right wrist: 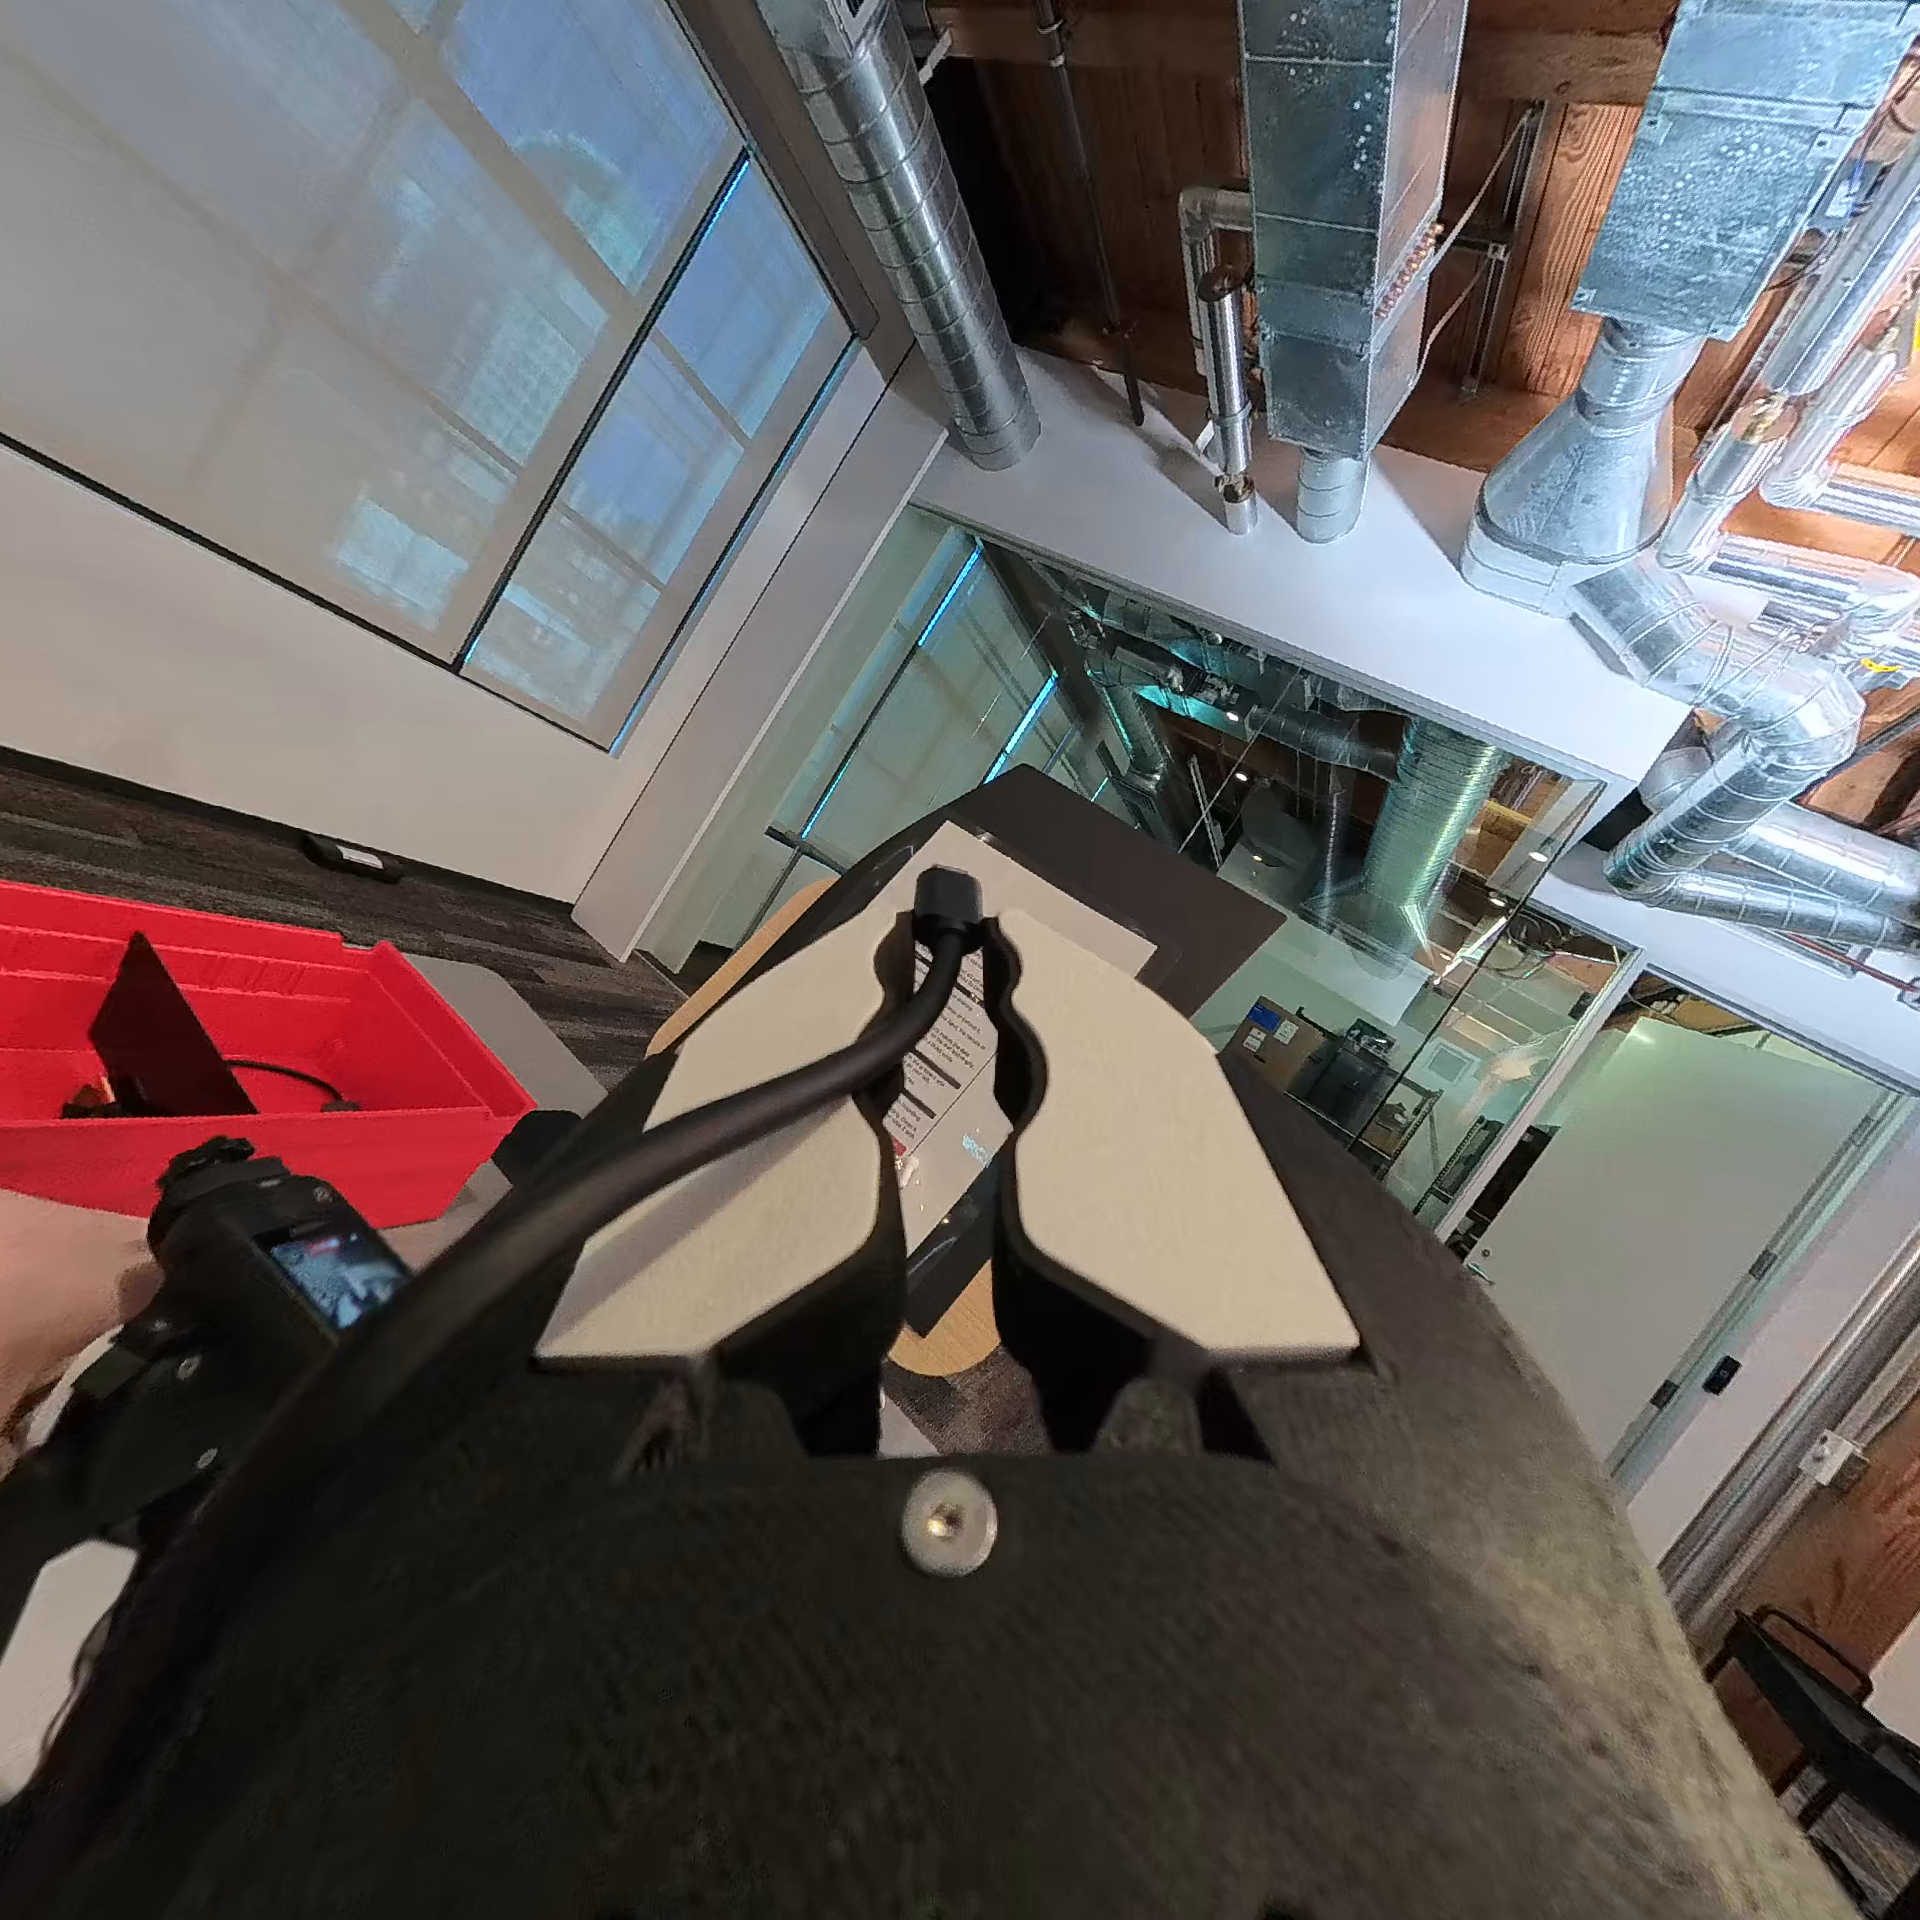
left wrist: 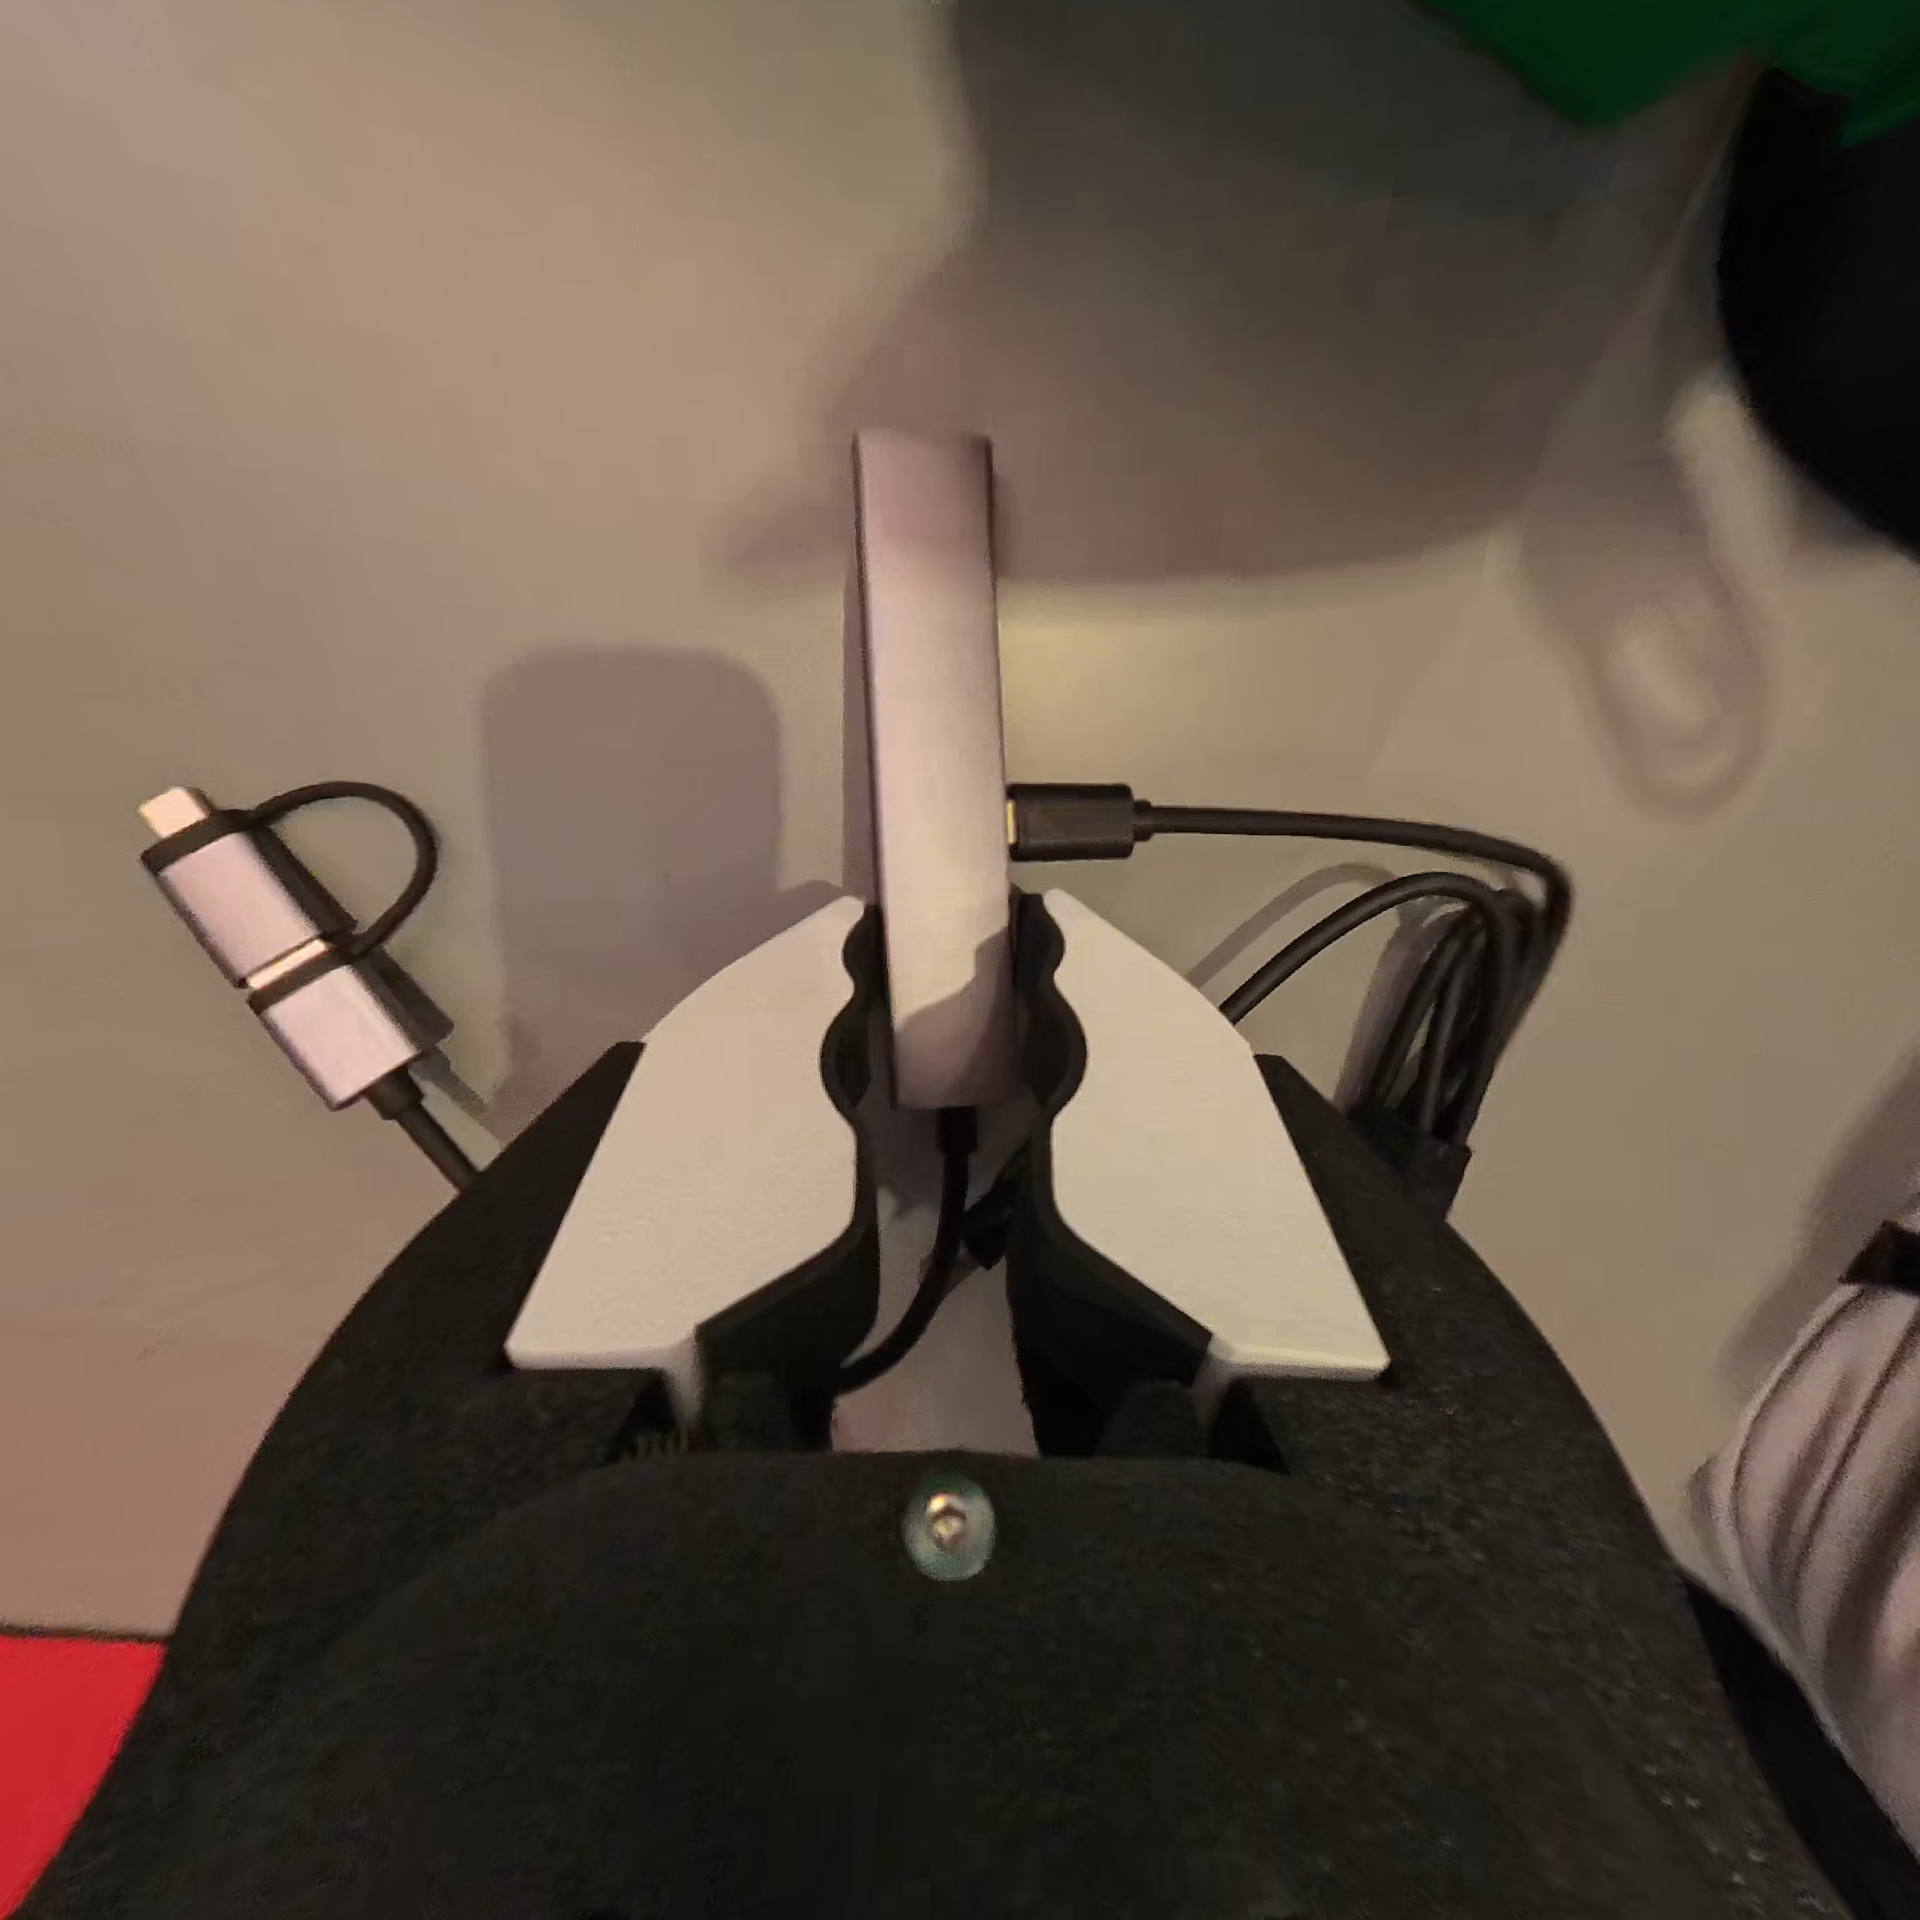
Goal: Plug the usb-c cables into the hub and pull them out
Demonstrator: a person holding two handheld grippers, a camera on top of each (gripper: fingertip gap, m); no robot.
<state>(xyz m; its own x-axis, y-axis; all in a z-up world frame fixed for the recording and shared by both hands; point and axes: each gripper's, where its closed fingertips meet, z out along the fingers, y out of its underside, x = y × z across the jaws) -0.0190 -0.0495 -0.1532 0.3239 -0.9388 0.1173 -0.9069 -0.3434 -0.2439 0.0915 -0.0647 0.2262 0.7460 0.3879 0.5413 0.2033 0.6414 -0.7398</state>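
In the left wrist view my left gripper (left wrist: 943, 914) is shut on a slim grey hub (left wrist: 930, 748), held on edge and pointing away over a white table (left wrist: 312, 416). A black USB-C plug (left wrist: 1070, 823) is seated in the hub's right side; its cable (left wrist: 1351, 831) loops to a bundle at right. The hub's own lead ends in a grey adapter plug (left wrist: 291, 956) lying at left. In the right wrist view my right gripper (right wrist: 971, 920) is shut on a black USB-C plug (right wrist: 948, 896), raised and aimed toward the ceiling; its cable (right wrist: 727, 1132) trails down left.
A red bin (right wrist: 270, 1049) with dividers stands at the left of the right wrist view, with the other gripper's camera mount (right wrist: 260, 1278) below it. A red corner (left wrist: 62, 1745) shows bottom left in the left wrist view. A grey sleeve (left wrist: 1829, 1455) is at right. My right fingertips sit around 40 centimetres from my left ones.
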